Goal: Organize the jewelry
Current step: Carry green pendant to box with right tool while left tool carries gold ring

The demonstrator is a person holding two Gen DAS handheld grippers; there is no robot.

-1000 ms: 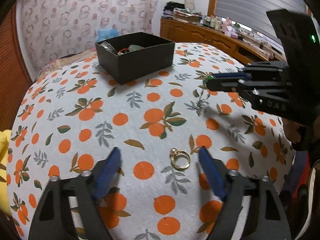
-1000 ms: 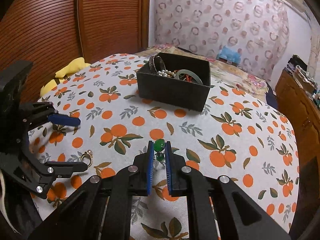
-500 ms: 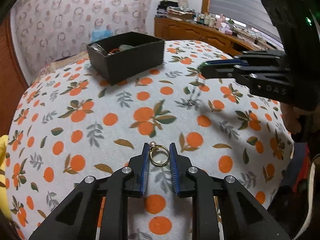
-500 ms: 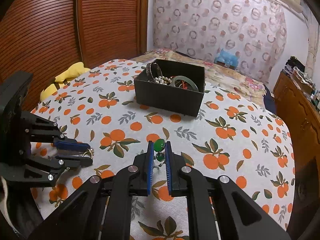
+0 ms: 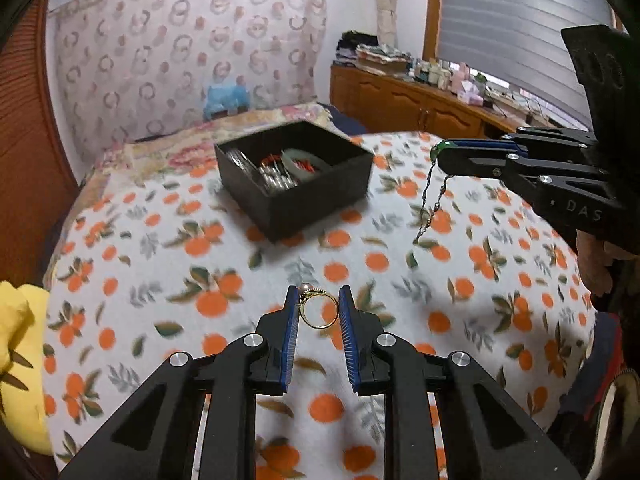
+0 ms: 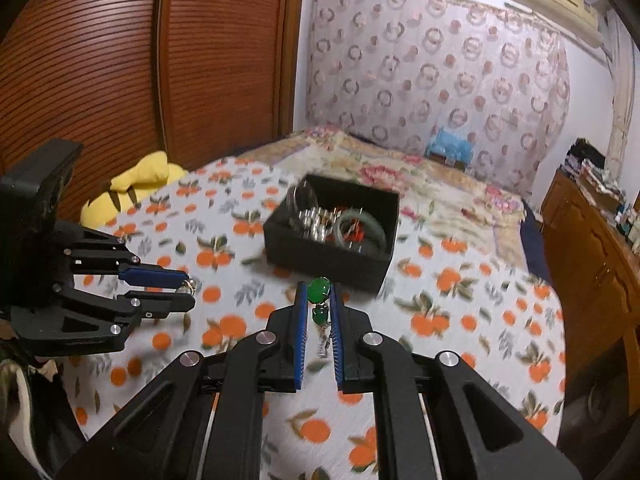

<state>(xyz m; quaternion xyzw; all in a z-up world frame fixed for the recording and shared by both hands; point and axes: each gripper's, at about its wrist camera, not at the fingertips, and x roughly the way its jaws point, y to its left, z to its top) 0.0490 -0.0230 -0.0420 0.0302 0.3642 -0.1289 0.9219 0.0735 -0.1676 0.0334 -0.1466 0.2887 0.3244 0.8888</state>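
My left gripper [image 5: 319,296] is shut on a gold ring with a pearl [image 5: 318,311] and holds it above the orange-print cloth; it also shows in the right wrist view [image 6: 188,293]. My right gripper [image 6: 319,294] is shut on a green-stone pendant necklace [image 6: 319,291], lifted off the cloth; its thin chain [image 5: 430,204] hangs down in the left wrist view. A black open box [image 5: 296,196] holding bracelets, beads and a green bangle stands ahead of both grippers, also seen in the right wrist view [image 6: 332,254].
The cloth-covered table [image 5: 140,280] drops off at its left and near edges. A yellow plush [image 6: 132,186] lies at the left edge. A bed with a floral cover [image 6: 440,184] lies behind the box. A wooden cabinet [image 6: 592,256] stands at the right.
My left gripper closed on the ring and lifted it off the cloth. Both grippers rose and moved toward the box, the necklace chain now hanging free.
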